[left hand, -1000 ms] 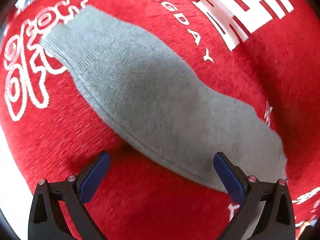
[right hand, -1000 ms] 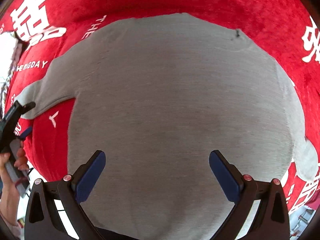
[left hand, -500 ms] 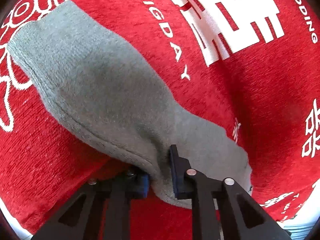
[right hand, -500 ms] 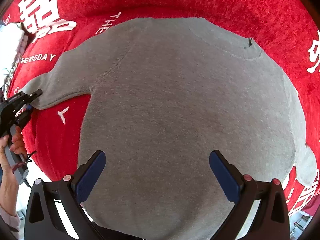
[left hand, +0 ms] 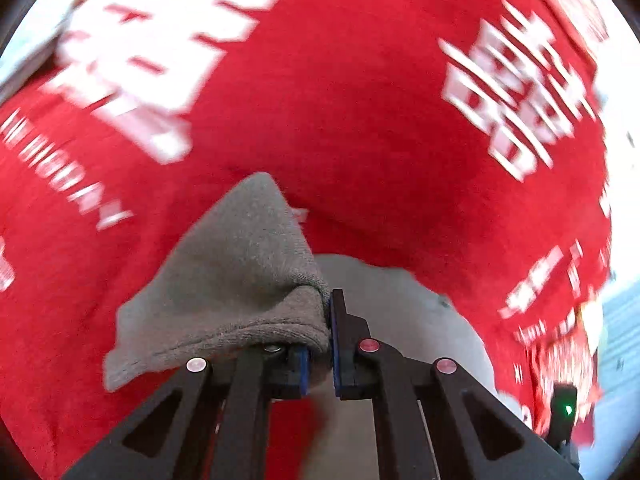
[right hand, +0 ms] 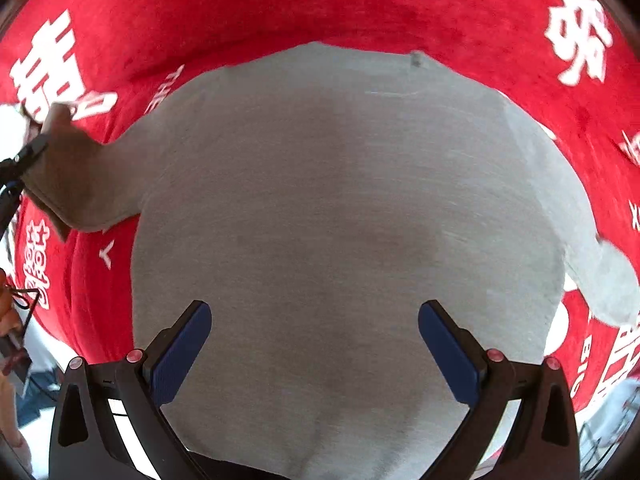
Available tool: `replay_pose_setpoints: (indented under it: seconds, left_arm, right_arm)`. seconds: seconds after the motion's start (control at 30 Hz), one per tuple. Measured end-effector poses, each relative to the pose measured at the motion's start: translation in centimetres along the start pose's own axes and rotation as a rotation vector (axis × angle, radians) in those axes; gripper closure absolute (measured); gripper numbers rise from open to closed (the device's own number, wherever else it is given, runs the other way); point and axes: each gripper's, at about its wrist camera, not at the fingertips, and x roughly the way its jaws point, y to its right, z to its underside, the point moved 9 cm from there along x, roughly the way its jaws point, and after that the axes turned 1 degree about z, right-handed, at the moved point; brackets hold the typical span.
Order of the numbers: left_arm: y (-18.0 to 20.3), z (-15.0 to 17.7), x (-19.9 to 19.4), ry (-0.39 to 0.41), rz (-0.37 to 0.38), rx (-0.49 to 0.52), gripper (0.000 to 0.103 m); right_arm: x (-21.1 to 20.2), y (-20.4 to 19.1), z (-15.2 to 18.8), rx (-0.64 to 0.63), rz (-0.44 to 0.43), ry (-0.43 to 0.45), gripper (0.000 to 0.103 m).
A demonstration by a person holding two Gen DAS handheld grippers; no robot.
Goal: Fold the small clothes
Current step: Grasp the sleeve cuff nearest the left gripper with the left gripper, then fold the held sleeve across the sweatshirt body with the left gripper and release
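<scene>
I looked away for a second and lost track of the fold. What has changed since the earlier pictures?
The left gripper, wide open over the flat sleeve a second ago, has pinched the sleeve near its cuff and lifted it off the red cloth; its jaws are closing on the fabric. The right gripper stays open above the sweater's body, which lies flat as before.

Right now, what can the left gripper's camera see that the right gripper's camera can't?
Only the left wrist view shows the left gripper up close, closing on the grey sleeve. Only the right wrist view shows the right gripper open above the sweater's body, plus the other sleeve. Both show the sweater and the red blanket.
</scene>
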Motion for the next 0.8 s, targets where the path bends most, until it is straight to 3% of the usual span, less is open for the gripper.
replay_pose_setpoints:
  seconds: [0.1,0.27,0.43,0.5,0.53,0.57,0.6,0.63,0.67,0.73,0.8]
  left_arm:
    - [6.9,1.6,3.1,-0.06,0.057,0.118,0.094]
    - [15.8,7.1,10.6,-0.195,0.023,0.312,0.094]
    - [17.9,14.3,16.9,-0.362,-0.124,0.488,0.094]
    - [17.2,15.9,17.9,-0.4,-0.191,0.534,0.09]
    - [17.2,15.9,17.7,-0.378,-0.184,0.55,0.088]
    - [17.1,15.8,17.1,-0.364,-0.175,0.559,0.074]
    - [17.2,15.7,16.7,-0.367,-0.18,0.565,0.039]
    - [17.0,15.4,16.0,-0.368,-0.203,0.564,0.018]
    - [16.8,14.9,15.2,-0.355,-0.22,0.559,0.004]
    - [15.8,12.9,12.1,-0.296,-0.224,0.554,0.004]
    - [13.5,10.4,8.8,-0.234,-0.288,0.527,0.004]
  right_arm:
    - [-0.8,2.7,-0.3,0.05,-0.008,0.026,0.0]
    - [-0.7,8.6,-0.4,0.157,-0.009,0.031,0.0]
    - [0.9,13.6,0.6,0.244,-0.003,-0.006,0.0]
    - [1.4,14.5,0.7,0.254,-0.001,-0.013,0.0]
    - [1.7,14.8,0.6,0.252,-0.001,-0.014,0.0]
    - [1.9,14.9,0.4,0.249,-0.001,-0.014,0.0]
    - [1.9,14.9,0.2,0.24,-0.001,-0.011,0.0]
    - [1.9,14.6,-0.2,0.222,-0.002,-0.003,0.0]
    - [1.8,14.2,-0.5,0.208,-0.002,0.003,0.0]
    - [1.3,12.6,-2.0,0.142,-0.002,0.036,0.0]
    - [0.5,9.6,-3.9,0.034,-0.004,0.092,0.0]
